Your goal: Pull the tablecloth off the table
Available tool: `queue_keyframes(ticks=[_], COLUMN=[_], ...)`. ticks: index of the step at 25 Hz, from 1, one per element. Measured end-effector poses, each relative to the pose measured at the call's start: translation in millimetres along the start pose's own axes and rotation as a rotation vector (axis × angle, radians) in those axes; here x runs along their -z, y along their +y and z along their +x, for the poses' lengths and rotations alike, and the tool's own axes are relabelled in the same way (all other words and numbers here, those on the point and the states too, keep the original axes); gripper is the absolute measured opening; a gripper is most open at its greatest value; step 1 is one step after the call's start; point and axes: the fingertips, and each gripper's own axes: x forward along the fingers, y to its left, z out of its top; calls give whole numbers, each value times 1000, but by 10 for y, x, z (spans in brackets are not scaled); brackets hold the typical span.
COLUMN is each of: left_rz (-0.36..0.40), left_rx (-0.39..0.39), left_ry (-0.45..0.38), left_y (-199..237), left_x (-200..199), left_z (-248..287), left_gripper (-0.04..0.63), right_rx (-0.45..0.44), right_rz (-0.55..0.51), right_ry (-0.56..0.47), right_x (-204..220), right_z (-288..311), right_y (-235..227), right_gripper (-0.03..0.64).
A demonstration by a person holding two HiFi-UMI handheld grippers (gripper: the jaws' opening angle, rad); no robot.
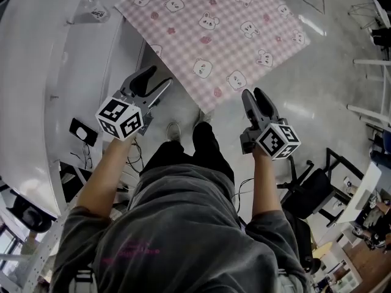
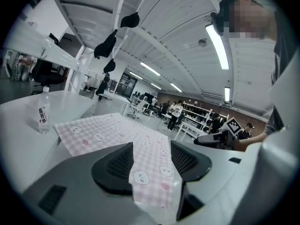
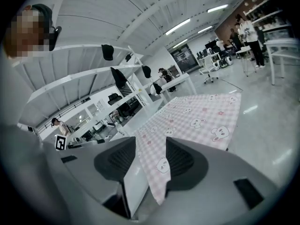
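The pink checked tablecloth [image 1: 220, 29] with bear prints lies spread over a table, its near corner hanging over the edge in front of me. My left gripper [image 1: 153, 85] is held open just short of the cloth's left edge. On the other side, my right gripper [image 1: 253, 96] is also open, just short of the cloth's right edge. In the left gripper view the tablecloth [image 2: 117, 130] shows through the gap of the left gripper [image 2: 151, 146]. The right gripper view shows the tablecloth [image 3: 197, 116] beyond the right gripper [image 3: 151, 144]. Neither gripper holds anything.
A long white table [image 1: 61, 78] runs along the left, with a clear bottle [image 1: 95, 11], also the bottle [image 2: 43, 116]. A black chair [image 1: 311, 191] stands at my right. Shelving and people [image 2: 173, 114] fill the far background.
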Motion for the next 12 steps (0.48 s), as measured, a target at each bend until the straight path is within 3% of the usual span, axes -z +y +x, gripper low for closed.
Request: queue_keyframes(ticks=[12], left_rz=[-124], left_rx=[-108], left_ry=[123], left_y=[556], left_x=[678], left_z=[675], left_gripper=[250], right_rx=[84], right_rz=[87], right_ry=[117], right_x=[301], right_z=[534], right_y=[-1064], right_gripper=[184])
